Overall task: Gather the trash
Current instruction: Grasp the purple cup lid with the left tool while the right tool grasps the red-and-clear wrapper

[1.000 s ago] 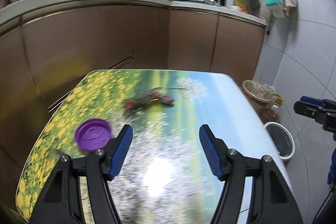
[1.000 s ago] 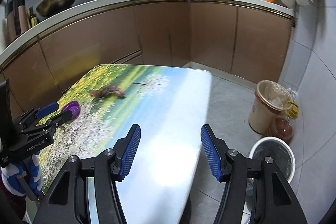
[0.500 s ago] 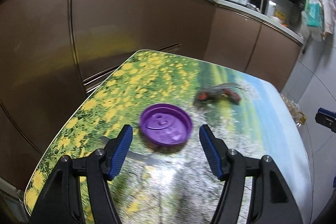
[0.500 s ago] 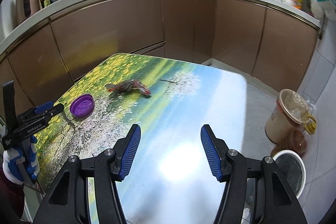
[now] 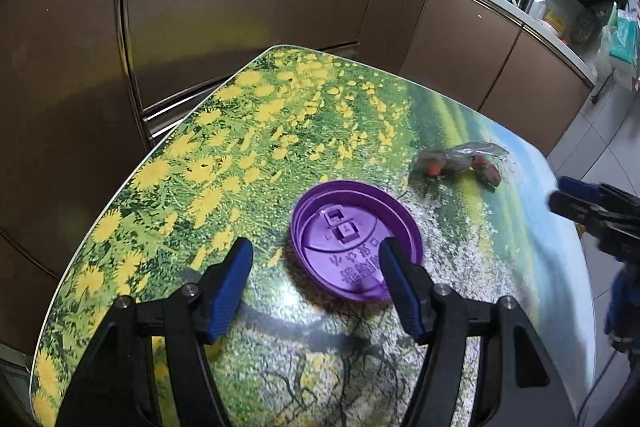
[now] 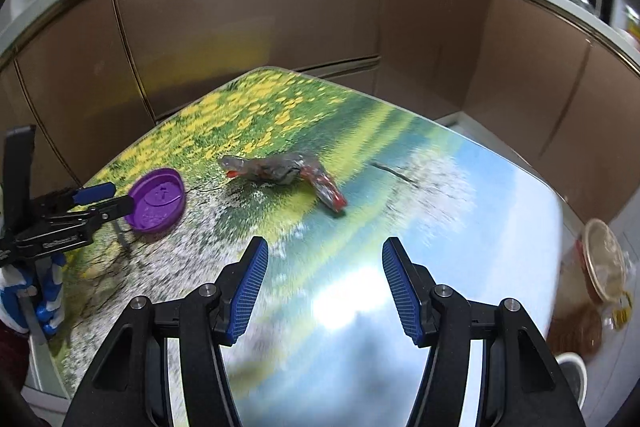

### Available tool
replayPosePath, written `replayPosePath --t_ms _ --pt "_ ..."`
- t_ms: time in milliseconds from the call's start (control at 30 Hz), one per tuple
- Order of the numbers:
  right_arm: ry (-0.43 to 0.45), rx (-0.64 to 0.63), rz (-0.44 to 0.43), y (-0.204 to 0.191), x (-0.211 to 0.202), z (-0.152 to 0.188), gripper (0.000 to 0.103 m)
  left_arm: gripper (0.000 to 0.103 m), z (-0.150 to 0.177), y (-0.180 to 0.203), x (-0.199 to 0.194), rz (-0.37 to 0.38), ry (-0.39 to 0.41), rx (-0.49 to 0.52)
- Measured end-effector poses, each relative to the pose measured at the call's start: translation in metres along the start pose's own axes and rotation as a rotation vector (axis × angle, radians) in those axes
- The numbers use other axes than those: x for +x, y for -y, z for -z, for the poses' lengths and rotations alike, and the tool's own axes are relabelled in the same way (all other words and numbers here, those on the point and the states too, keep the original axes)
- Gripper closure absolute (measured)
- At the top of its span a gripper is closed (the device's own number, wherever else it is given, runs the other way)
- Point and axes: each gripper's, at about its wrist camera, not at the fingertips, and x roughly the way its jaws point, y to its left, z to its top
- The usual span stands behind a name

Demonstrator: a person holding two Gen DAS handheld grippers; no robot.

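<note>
A purple plastic cup lid (image 5: 354,241) lies flat on the flower-print table (image 5: 248,131). My left gripper (image 5: 316,285) is open and low over the table, its right finger overlapping the lid's near edge. The lid also shows in the right wrist view (image 6: 157,201), beside the left gripper (image 6: 106,199). A crumpled clear wrapper with red print (image 6: 286,173) lies mid-table; it also shows in the left wrist view (image 5: 458,163). My right gripper (image 6: 324,283) is open and empty, above the table short of the wrapper.
Brown kitchen cabinets (image 5: 224,7) curve closely around the table's far side. A lined waste bin (image 6: 604,259) stands on the floor right of the table, with a white bucket (image 6: 572,373) nearer. The right gripper shows at the left wrist view's right edge (image 5: 592,213).
My left gripper has swung left and dropped toward the purple lid, which now sits at its fingers. My right gripper has moved forward and lower toward the wrapper.
</note>
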Motion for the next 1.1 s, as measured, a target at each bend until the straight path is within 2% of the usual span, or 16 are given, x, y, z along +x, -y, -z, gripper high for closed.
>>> replayPosePath --t_ms 100,400,533,667,833,1100 --pt "-0.026 -0.033 -0.009 -0.001 0.029 -0.014 0.045 0.04 -0.005 -0.001 0.006 0.003 -0.013 0.007" --pt "-0.082 -0.087 -0.015 0.001 0.09 -0.038 0.051 0.058 -0.009 0.003 0.024 0.011 -0.06 0.042" --pt "-0.103 -0.105 -0.029 0.002 0.101 -0.038 0.065 0.067 -0.01 0.004 0.026 0.009 -0.068 0.049" --pt "-0.113 -0.127 -0.041 -0.003 0.102 -0.034 0.088 0.081 -0.01 0.005 0.026 0.005 -0.066 0.05" --pt "-0.113 -0.133 -0.045 -0.006 0.091 -0.021 0.091 0.098 -0.011 0.004 0.026 -0.004 -0.055 0.036" --pt "-0.096 -0.076 -0.055 -0.008 0.053 0.013 0.092 0.099 0.0 0.011 0.005 -0.013 -0.008 0.035"
